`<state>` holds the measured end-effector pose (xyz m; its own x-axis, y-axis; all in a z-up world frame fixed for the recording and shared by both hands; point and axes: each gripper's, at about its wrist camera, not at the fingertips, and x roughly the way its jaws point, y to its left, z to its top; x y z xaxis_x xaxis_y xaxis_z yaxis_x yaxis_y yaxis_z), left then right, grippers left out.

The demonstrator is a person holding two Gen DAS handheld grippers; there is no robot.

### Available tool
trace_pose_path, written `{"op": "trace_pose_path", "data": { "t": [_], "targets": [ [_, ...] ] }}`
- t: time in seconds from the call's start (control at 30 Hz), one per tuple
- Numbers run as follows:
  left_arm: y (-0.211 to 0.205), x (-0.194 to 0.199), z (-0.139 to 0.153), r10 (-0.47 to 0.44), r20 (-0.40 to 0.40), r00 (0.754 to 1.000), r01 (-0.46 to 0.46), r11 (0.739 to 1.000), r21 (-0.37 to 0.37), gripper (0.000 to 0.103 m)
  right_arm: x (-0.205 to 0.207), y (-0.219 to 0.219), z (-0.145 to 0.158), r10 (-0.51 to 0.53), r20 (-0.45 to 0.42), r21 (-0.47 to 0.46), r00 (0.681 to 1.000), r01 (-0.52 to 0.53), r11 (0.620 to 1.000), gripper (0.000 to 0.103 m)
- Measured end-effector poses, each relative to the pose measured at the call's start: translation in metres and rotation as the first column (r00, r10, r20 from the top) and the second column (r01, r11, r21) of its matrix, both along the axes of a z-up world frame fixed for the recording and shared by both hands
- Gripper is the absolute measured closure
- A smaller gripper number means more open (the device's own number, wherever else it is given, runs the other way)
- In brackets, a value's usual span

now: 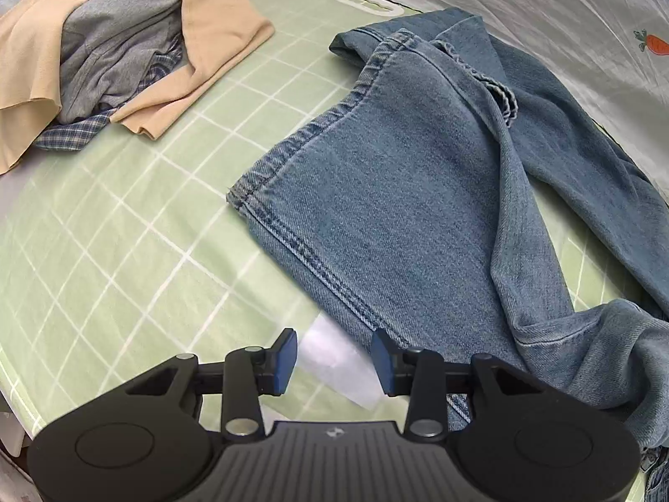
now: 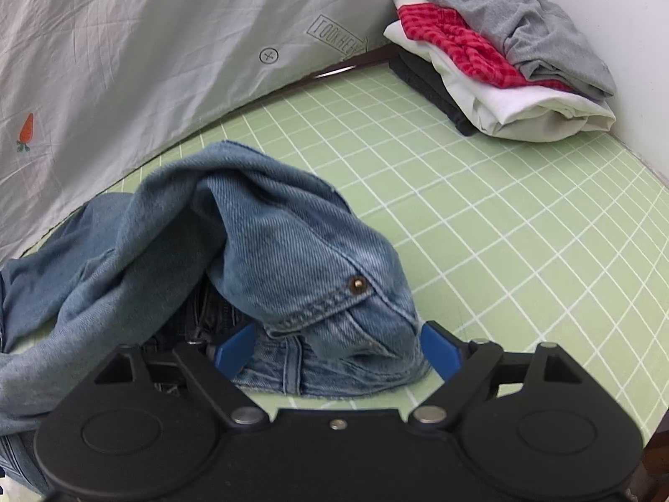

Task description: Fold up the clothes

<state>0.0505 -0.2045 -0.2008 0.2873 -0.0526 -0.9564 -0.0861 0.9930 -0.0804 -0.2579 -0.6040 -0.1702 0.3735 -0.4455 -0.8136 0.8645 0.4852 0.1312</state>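
Jeans [image 1: 418,192] of mid-blue denim are to be judged heavy for a garment, thick and limp but not slippery: the cloth will hold a crease, drag on the sheet when pulled, and sag in the middle if it is lifted by one point only. Firm holds are best taken on the doubled, stitched parts, namely the hem of the leg and the waistband, one in each gripper, so that the weight is shared. The jeans are seen lying unfolded on the green checked bed sheet [image 1: 138,226], towards the back edge of the bed where a pale patterned cloth [image 2: 138,67] hangs; one leg is spread fairly flat with its orange-stitched side seam and hem showing, the other is twisted across it, and the waist end is bunched into a hump with a metal rivet [image 2: 356,284] and a pocket edge on top. The left gripper [image 1: 334,362] is held part-way spread over bare sheet just beside the flat leg, nothing being between its blue pads [image 1: 288,355]. The right gripper [image 2: 336,351] is spread wide around the bunched waist, and the pads are not seen to press on it. A heap of unfolded clothes [image 1: 121,46] is left near the far left corner and a folded stack [image 2: 501,62] near the far right corner.
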Motion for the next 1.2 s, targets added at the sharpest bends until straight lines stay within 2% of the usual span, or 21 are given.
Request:
{"op": "trace_pose_path", "data": {
  "t": [0.1,0.37,0.57,0.7,0.8,0.87,0.9,0.97,1.2],
  "targets": [
    [-0.001,0.003,-0.004,0.005,-0.001,1.0,-0.005,1.0,-0.001,0.06,-0.001,-0.004,-0.01,-0.018,0.001,0.046,1.0,0.018,0.999,0.016],
    [-0.004,0.011,-0.009,0.018,0.05,0.999,-0.019,1.0,0.015,0.043,-0.001,-0.016,-0.032,-0.085,0.022,0.141,0.996,0.081,0.987,0.014],
    [-0.009,0.019,-0.012,0.027,0.102,0.994,-0.035,0.996,0.077,0.036,0.001,-0.025,-0.045,-0.135,0.02,0.145,0.991,0.131,0.981,0.014],
    [-0.011,0.024,-0.014,0.046,0.127,0.991,-0.057,0.995,0.086,0.036,0.006,-0.027,-0.048,-0.139,0.011,0.114,0.99,0.137,0.984,0.014],
    [-0.013,0.029,-0.014,0.051,0.144,0.988,-0.064,0.994,0.088,0.042,0.01,-0.029,-0.047,-0.138,0.0,0.09,0.99,0.138,0.986,0.017],
    [-0.016,0.03,-0.013,0.043,0.154,0.987,-0.057,0.995,0.083,0.059,0.012,-0.033,-0.046,-0.141,-0.012,0.093,0.99,0.141,0.986,0.017],
    [-0.017,0.032,-0.013,0.038,0.157,0.987,-0.051,0.996,0.08,0.063,0.012,-0.032,-0.045,-0.141,-0.018,0.094,0.99,0.142,0.985,0.017],
    [-0.018,0.033,-0.012,0.031,0.163,0.986,-0.043,0.997,0.07,0.078,0.015,-0.03,-0.041,-0.142,-0.033,0.08,0.989,0.144,0.986,0.018],
    [-0.023,0.031,-0.011,0.005,0.166,0.986,-0.017,0.997,0.074,0.09,0.014,-0.017,-0.025,-0.192,-0.018,0.087,0.981,0.193,0.977,0.018]
  ]
}}
